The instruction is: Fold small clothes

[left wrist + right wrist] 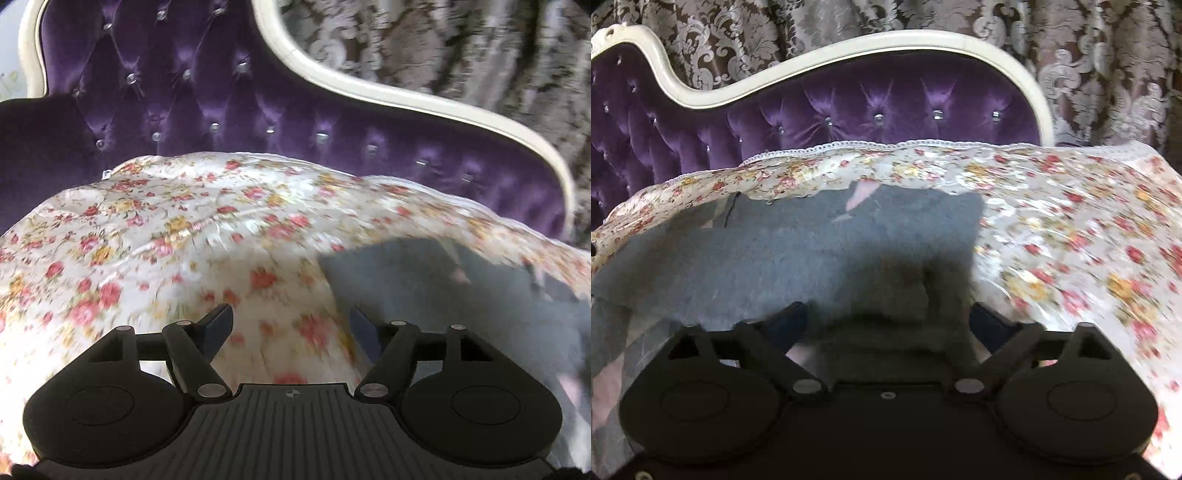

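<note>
Looking along the left claw (291,325), its fingers stand apart with nothing between them, hovering over the flowered cover (155,236) rather than the garment. The grey garment (424,280) lies off to the right of this claw, its near edge just beside the right finger. The picture is smeared, so the hand seems to be travelling; judged from that, a hurried close here could pinch the slippery cover together with the garment, or catch the cover alone and drag it off the purple sofa (192,99). No brand, label or writing can be read in this view.

In the right wrist view, the right claw (886,325) is released too, its fingers spread wide over the grey garment (812,243), which lies flat on the flowered cover (1071,236) in front of the tufted sofa back (886,107). A raised hump of cloth sits between the fingers, not pressed by either. The risk here, as I judge it, is that the loose fold springs back or slides, leaving the edges uneven. A pink patch (862,195) shows near the garment's far edge; whether it is a label I cannot tell, and no writing is legible. A patterned curtain (1108,74) hangs behind.
</note>
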Demonstrator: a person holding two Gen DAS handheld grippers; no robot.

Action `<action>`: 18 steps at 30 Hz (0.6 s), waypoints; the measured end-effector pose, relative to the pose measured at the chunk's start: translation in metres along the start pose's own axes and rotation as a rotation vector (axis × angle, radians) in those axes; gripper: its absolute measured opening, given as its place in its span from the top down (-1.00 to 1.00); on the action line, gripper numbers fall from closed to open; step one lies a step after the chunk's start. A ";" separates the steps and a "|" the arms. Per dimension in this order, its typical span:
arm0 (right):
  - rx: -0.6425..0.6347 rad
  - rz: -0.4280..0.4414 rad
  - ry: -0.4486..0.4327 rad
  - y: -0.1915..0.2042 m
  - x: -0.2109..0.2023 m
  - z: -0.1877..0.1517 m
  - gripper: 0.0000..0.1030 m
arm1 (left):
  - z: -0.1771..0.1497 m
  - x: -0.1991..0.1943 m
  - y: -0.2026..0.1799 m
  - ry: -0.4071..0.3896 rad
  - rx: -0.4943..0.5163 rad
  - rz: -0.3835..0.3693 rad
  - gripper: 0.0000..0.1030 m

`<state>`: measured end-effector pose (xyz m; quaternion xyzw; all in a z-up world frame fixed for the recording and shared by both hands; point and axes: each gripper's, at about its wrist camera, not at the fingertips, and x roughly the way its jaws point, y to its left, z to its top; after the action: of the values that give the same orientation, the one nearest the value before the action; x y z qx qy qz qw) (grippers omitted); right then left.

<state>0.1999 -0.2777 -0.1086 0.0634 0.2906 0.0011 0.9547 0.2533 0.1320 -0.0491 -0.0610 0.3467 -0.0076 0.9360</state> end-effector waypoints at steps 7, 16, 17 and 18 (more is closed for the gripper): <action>0.051 0.045 -0.023 -0.001 -0.072 -0.028 -0.87 | -0.061 -0.068 -0.023 0.062 0.111 -0.171 -0.41; -0.066 0.108 0.050 0.058 -0.135 -0.098 -0.87 | -0.158 -0.104 -0.078 0.192 0.346 -0.256 -0.42; -0.087 0.097 0.065 0.063 -0.135 -0.104 -0.87 | -0.163 -0.105 -0.078 0.183 0.349 -0.245 -0.42; -0.110 0.083 0.088 0.068 -0.135 -0.111 -0.87 | -0.167 -0.108 -0.077 0.165 0.348 -0.236 -0.42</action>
<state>0.0281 -0.2023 -0.1169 0.0225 0.3289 0.0593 0.9422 0.0647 0.0440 -0.0951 0.0623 0.4062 -0.1817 0.8934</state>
